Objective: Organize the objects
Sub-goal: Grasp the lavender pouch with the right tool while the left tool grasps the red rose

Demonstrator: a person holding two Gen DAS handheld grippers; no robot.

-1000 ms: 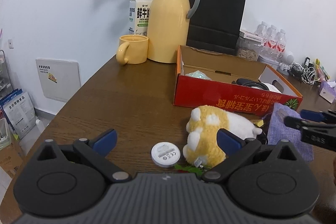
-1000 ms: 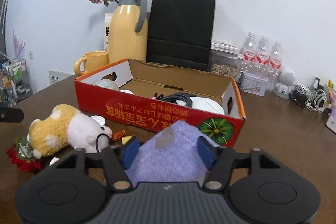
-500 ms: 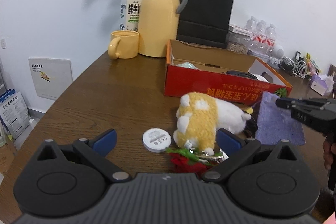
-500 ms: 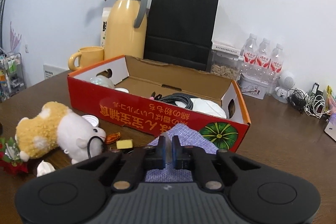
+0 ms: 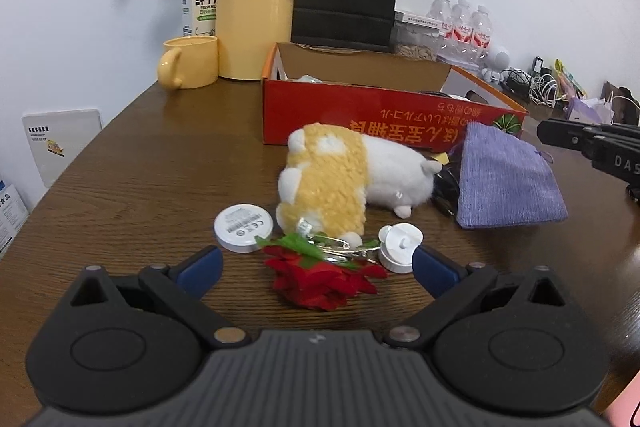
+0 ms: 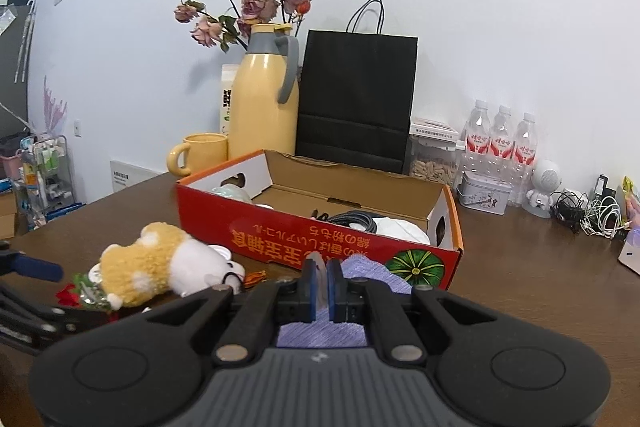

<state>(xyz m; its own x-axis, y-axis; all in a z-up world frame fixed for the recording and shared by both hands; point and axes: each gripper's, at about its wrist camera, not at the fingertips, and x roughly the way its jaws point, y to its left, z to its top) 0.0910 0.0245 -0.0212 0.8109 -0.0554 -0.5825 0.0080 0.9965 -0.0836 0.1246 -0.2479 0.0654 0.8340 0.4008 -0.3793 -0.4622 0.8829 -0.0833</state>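
Two tongs at work: right tongs (image 6: 320,291) clenched on the purple pouch (image 5: 508,183) just before the red box (image 6: 320,243) mid-bench, left tongs (image 5: 316,267) released over the red rose (image 5: 320,283), lift into the box likely next.

Even indoor light, soft wall shadows, strong fisheye bending, sharp.

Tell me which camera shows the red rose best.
The left wrist view: the red rose lies whole between the open left gripper's fingers. The right wrist view shows only a red sliver behind the plush toy.
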